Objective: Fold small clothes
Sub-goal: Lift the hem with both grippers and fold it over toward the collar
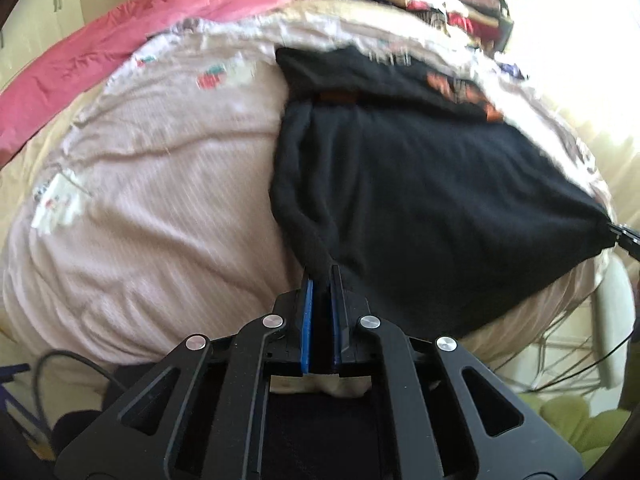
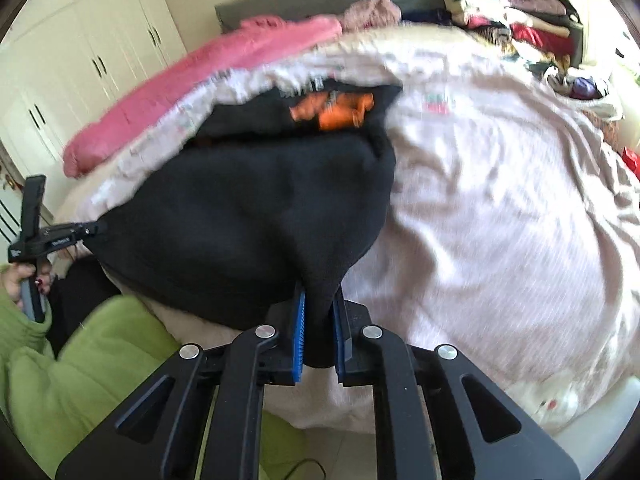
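A black garment [image 1: 420, 168] with an orange print [image 1: 460, 88] lies on the bed, its near edge pulled taut between both grippers. My left gripper [image 1: 322, 276] is shut on the garment's near left corner. My right gripper [image 2: 320, 292] is shut on the near right corner of the same black garment [image 2: 248, 208]. The right gripper also shows at the right edge of the left wrist view [image 1: 624, 236]. The left gripper shows at the left of the right wrist view [image 2: 86, 230]. The far part of the garment is folded over, orange print [image 2: 332, 110] facing up.
A pale pink striped bedcover [image 1: 160, 200] covers the bed. A pink blanket [image 1: 140, 36] lies at the far left. A pile of mixed clothes [image 2: 520, 20] sits at the far right. White wardrobes [image 2: 80, 60] stand on the left. A green-sleeved arm [image 2: 80, 360] is near.
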Tool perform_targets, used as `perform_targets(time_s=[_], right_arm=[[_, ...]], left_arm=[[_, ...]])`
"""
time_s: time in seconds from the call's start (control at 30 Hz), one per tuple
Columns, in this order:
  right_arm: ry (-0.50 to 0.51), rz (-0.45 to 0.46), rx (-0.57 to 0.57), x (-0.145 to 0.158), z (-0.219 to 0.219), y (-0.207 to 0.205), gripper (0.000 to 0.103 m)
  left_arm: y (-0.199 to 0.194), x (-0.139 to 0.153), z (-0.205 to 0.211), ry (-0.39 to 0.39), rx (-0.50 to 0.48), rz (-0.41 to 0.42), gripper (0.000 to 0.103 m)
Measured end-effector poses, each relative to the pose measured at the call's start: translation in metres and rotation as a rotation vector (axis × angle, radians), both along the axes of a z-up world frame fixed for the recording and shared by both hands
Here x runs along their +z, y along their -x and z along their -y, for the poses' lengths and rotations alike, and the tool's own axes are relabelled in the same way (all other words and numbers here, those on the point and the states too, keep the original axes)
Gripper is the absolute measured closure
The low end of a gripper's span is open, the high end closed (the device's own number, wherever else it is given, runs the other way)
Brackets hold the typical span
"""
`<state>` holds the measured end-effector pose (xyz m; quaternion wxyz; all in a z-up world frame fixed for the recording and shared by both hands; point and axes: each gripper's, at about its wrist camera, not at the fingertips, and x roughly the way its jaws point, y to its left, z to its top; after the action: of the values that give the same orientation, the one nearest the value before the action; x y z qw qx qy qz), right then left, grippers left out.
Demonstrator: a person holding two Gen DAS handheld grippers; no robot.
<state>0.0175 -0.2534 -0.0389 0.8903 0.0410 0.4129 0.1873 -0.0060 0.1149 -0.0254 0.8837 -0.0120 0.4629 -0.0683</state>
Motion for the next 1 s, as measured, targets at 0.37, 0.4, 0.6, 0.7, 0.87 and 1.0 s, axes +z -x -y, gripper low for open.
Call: perform_targets(time_s=[0.37, 0.4, 0.6, 0.7, 0.87, 1.0], right_arm=[[-0.030, 0.183, -0.059, 0.056, 0.010, -0.042, 0.093], [-0.034, 0.192, -0.068, 0.060, 0.012, -0.048, 0.093], [-0.020, 0.233, -0.104, 0.074, 0.013, -0.080, 0.093], [-0.015, 0.251, -0.117, 0.080, 0.013, -0.094, 0.093], [0.003, 0.273, -0.125, 0.087, 0.011, -0.115, 0.093], [0.018, 0.276, -0.129, 0.089, 0.008, -0.131, 0.093]], left_arm=[[-0.040, 0.051, -0.011, 0.044, 0.068, 0.134, 0.101], [-0.046, 0.055, -0.009, 0.029, 0.071, 0.150, 0.101], [-0.074, 0.076, -0.003, -0.002, 0.084, 0.210, 0.101], [-0.090, 0.084, -0.002, -0.015, 0.089, 0.230, 0.101], [-0.112, 0.090, 0.002, -0.017, 0.084, 0.241, 0.101], [-0.127, 0.091, 0.006, -0.018, 0.076, 0.244, 0.101]])
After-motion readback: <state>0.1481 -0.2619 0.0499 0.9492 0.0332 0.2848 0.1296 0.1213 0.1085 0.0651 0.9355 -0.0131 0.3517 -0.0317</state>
